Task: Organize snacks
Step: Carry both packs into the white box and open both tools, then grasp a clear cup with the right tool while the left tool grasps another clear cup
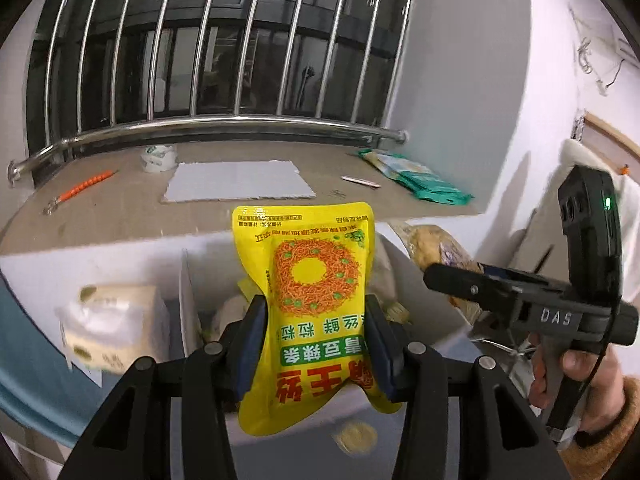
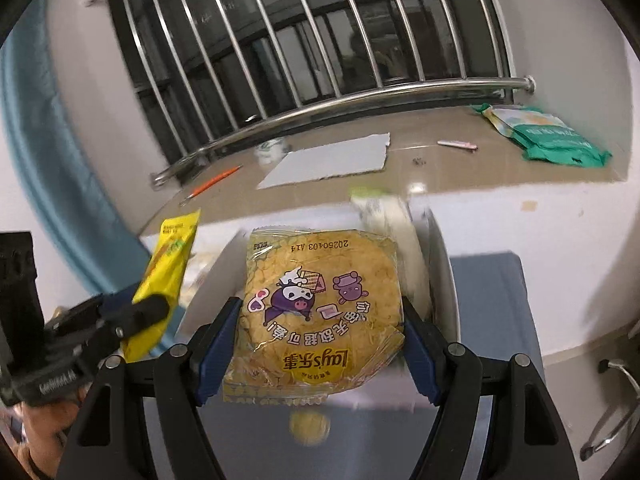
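Observation:
My left gripper is shut on a yellow snack pouch printed with an orange ring; the pouch hangs upside down in the air above a white bin that has snack packs inside. My right gripper is shut on a clear Lay's chip pack with purple cartoon figures, held above the same white bin. In the right wrist view the left gripper and the yellow pouch show at the left. In the left wrist view the right gripper and the chip pack show at the right.
A brown window ledge lies behind, with a grey sheet, an orange pencil, a tape roll, a pen and green packs. Steel window bars rise above it. A tissue pack stands left of the bin.

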Available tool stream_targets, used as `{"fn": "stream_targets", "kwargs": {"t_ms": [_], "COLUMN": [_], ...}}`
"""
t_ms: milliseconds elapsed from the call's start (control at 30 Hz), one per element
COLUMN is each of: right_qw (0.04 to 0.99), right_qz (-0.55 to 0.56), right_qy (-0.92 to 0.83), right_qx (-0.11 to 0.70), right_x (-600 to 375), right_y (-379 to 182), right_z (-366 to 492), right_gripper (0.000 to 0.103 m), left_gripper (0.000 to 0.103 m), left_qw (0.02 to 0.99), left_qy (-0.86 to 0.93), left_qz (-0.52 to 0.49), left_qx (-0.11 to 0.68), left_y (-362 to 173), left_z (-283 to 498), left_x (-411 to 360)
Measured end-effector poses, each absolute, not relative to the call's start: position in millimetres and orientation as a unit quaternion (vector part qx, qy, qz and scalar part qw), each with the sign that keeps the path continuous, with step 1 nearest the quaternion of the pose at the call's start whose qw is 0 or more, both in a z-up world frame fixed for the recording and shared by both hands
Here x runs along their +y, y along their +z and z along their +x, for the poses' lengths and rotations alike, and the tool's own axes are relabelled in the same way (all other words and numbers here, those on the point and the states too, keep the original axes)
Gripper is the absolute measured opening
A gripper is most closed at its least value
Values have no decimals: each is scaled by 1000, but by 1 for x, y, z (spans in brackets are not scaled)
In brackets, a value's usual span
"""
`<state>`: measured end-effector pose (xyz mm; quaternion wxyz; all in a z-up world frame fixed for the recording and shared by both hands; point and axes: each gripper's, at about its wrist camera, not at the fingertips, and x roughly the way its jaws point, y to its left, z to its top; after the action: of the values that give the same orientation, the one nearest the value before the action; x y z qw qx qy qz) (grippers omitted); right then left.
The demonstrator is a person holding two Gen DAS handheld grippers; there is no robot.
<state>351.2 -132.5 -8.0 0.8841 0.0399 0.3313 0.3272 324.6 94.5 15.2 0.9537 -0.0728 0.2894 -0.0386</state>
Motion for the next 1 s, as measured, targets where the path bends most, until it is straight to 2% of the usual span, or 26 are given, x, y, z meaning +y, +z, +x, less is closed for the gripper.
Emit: {"fn": "stream_targets", "kwargs": {"t_ms": [67, 133, 167, 200, 633, 833, 1000], "right_qw": [881, 877, 876, 877, 886, 891, 892], "right_qz": [48, 56, 53, 49, 55, 38, 22], "right_qy": [325, 329, 327, 320, 321, 348, 349], "right_qx": [340, 345, 351, 356, 330, 288, 287], "right_x": [-123, -112, -107, -105, -139, -168, -193], "right_y": [-9, -12, -14, -16, -14, -5, -34], "right_z": [369, 384, 390, 394, 369, 308, 252], "right_gripper": [79, 85, 102, 103, 103, 103, 103], "left_gripper": [63, 103, 103, 103, 103, 103, 103], "left_qw": [953, 946, 945, 946, 950, 957, 958], "left_qy": [-25, -27, -29, -25, -16, -40, -52], "left_qz": [-80, -98, -101, -102, -60, -67, -60], "left_qx": [292, 309, 310, 308, 307, 281, 276], "left_y": [12, 6, 3, 1, -6, -4, -27], "left_z": [339, 357, 357, 357, 294, 230, 169], "left_x": [101, 113, 116, 122, 114, 95, 66]}}
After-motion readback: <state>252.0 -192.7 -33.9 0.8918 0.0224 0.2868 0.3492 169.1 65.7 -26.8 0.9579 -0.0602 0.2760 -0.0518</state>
